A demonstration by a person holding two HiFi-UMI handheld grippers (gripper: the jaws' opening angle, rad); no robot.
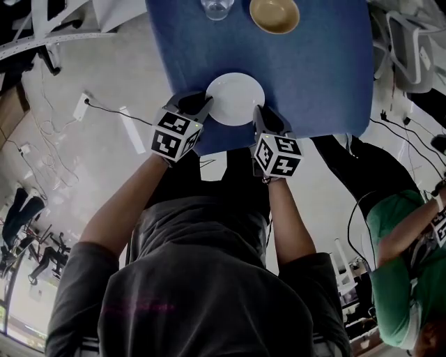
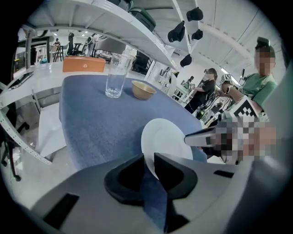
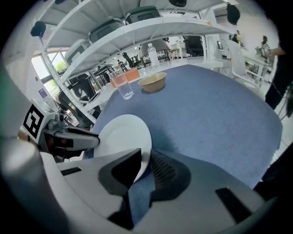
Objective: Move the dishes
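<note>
A white plate (image 1: 235,99) lies near the front edge of the blue table (image 1: 317,77). My left gripper (image 1: 201,106) is shut on the plate's left rim, and my right gripper (image 1: 260,116) is shut on its right rim. In the left gripper view the plate (image 2: 165,137) runs into the narrow gap between the jaws of the left gripper (image 2: 149,157). In the right gripper view the rim of the plate (image 3: 122,136) sits between the jaws of the right gripper (image 3: 145,154). Farther back stand a tan bowl (image 1: 274,14) and a clear glass (image 1: 217,7).
A person in a green top (image 1: 398,237) stands at the right of the table. Cables and a power strip (image 1: 82,104) lie on the floor at the left. White shelving (image 3: 151,27) rises behind the table, beside an orange box (image 2: 85,64).
</note>
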